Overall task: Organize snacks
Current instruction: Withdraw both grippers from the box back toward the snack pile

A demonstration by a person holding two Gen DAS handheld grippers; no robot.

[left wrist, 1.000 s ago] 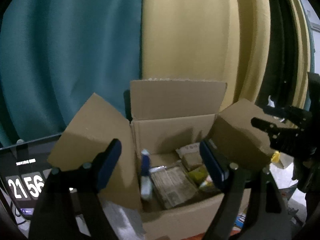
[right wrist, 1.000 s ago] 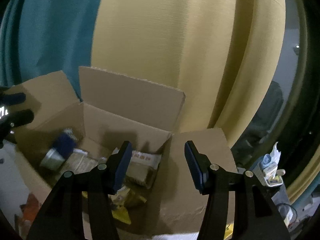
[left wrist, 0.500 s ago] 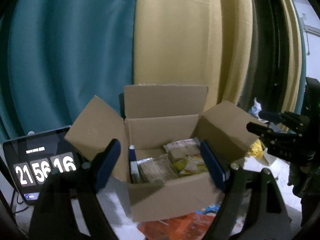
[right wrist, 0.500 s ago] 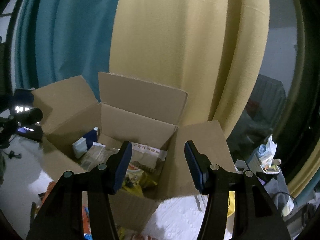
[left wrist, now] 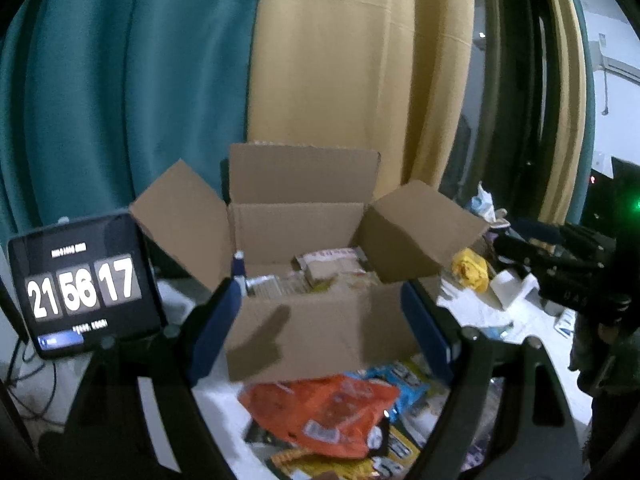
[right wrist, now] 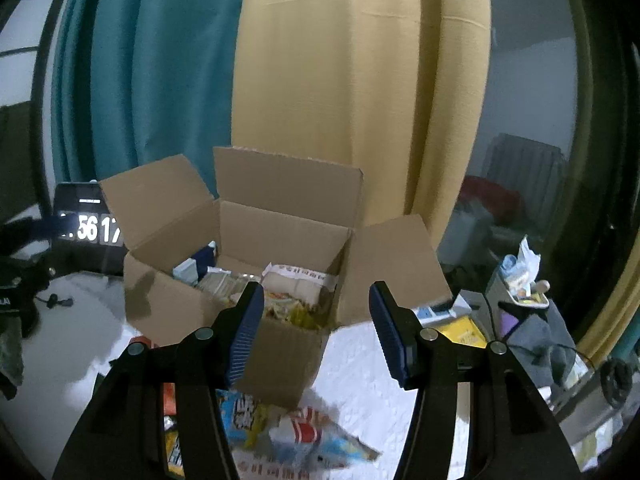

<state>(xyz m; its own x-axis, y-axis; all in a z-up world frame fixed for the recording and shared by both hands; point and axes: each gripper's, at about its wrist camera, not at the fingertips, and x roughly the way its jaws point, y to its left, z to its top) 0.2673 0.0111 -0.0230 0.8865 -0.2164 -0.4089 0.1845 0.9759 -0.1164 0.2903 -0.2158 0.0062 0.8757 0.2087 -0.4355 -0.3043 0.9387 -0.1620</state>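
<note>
Both grippers empty, aimed at the cardboard box [left wrist: 320, 332], which I'll use as the landmark. Left gripper [left wrist: 320, 324]: fingers spread wide, nothing between the pads, only the box's near wall showing in the gap. Right gripper [right wrist: 316, 332]: fingers parted to a moderate gap, also holding nothing, the box's near right corner showing between them. The box stands with all four flaps open and already holds several packets [right wrist: 296, 280] lying flat, plus a blue-and-white carton [right wrist: 200, 264] upright against its left wall. The loose snacks are all on the camera side of the box, on the white tabletop [right wrist: 360, 364], below and short of both sets of fingertips. The orange bag [left wrist: 324, 404] lies just in front of the box's near wall, under the left gripper, long axis running roughly parallel to that wall as far as the blur lets me judge. The blue-yellow packet [right wrist: 244, 420] and the red-white-blue packet [right wrist: 316, 440] sit by the box's near corner, under the right gripper. My read: next pick means tipping a gripper down and drawing it back toward the person, not reaching further forward. The left looks nearer the orange bag, and the right nearer the red-white-blue packet. The clock display [left wrist: 84, 284] stands left of the box, clear of the path.
</note>
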